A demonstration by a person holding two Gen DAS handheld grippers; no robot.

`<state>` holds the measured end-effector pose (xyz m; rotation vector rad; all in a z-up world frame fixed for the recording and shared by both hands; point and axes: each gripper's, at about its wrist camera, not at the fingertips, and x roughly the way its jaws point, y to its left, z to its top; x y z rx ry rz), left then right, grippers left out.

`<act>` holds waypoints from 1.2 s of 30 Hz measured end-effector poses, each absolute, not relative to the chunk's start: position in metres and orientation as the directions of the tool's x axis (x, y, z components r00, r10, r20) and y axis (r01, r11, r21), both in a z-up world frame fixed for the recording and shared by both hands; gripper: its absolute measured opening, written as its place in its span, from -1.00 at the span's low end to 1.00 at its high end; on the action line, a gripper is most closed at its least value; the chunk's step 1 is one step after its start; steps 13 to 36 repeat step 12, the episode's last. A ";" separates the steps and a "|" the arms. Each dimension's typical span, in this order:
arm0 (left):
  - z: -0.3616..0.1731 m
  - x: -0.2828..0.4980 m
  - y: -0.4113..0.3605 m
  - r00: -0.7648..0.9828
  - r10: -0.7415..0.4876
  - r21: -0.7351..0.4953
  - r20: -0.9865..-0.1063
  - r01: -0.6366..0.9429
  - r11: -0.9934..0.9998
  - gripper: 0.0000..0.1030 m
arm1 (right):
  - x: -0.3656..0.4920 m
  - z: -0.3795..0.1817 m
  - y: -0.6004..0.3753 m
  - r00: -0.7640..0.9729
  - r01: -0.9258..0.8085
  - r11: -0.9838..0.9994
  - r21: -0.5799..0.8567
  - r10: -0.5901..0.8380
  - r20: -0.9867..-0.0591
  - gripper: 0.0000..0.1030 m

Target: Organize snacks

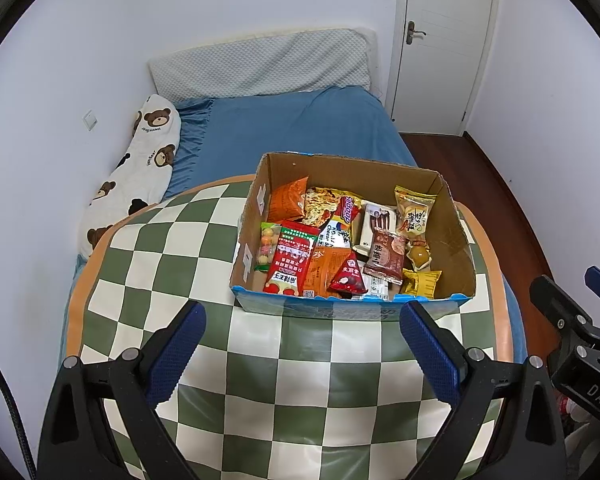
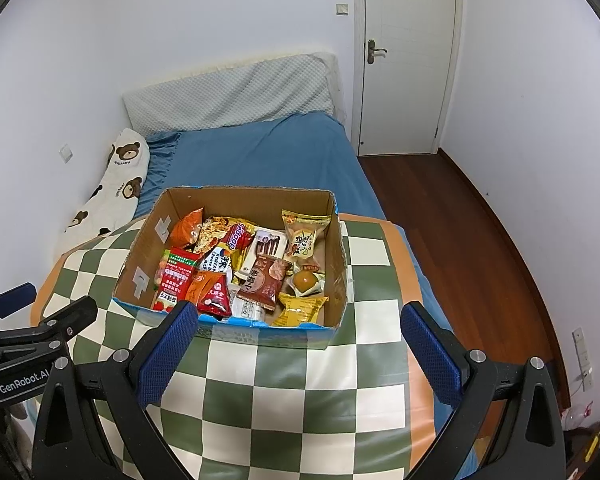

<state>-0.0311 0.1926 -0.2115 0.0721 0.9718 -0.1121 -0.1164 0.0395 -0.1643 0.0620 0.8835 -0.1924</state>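
An open cardboard box [image 1: 456, 236] [image 2: 334, 220] holds several snack packets on a green-and-cream checkered table [image 1: 300, 380] [image 2: 292, 392]. Among them are a red packet [image 1: 290, 258] [image 2: 176, 278], a brown packet [image 1: 385, 256] [image 2: 264, 280], a red triangular packet [image 1: 346, 276] [image 2: 214, 300] and a yellow wrapped cake [image 1: 414, 210] [image 2: 304, 236]. My left gripper [image 1: 302, 320] is open just before the box's near edge, nothing between its fingers. My right gripper [image 2: 300, 320] is open too, its left fingertip [image 2: 182, 318] overlapping the box's near-left corner in view.
Behind the table is a bed with a blue sheet [image 1: 300, 128] [image 2: 260, 156], a bear-print pillow [image 1: 140, 172] [image 2: 108, 192] and a grey headboard cushion [image 1: 260, 64]. A white door [image 1: 444, 40] [image 2: 404, 56] and wood floor [image 2: 460, 240] lie to the right.
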 end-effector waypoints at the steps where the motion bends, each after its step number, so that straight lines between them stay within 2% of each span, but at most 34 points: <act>1: -0.212 -0.031 0.193 0.559 -0.062 0.012 -0.827 0.128 0.992 0.93 | -0.117 -0.164 0.039 0.619 0.193 0.981 -0.023 -0.140 -0.773 1.00; 36: -0.209 -0.032 0.193 0.563 -0.060 0.013 -0.824 0.125 0.992 0.93 | -0.117 -0.162 0.040 0.616 0.190 0.982 -0.021 -0.136 -0.776 1.00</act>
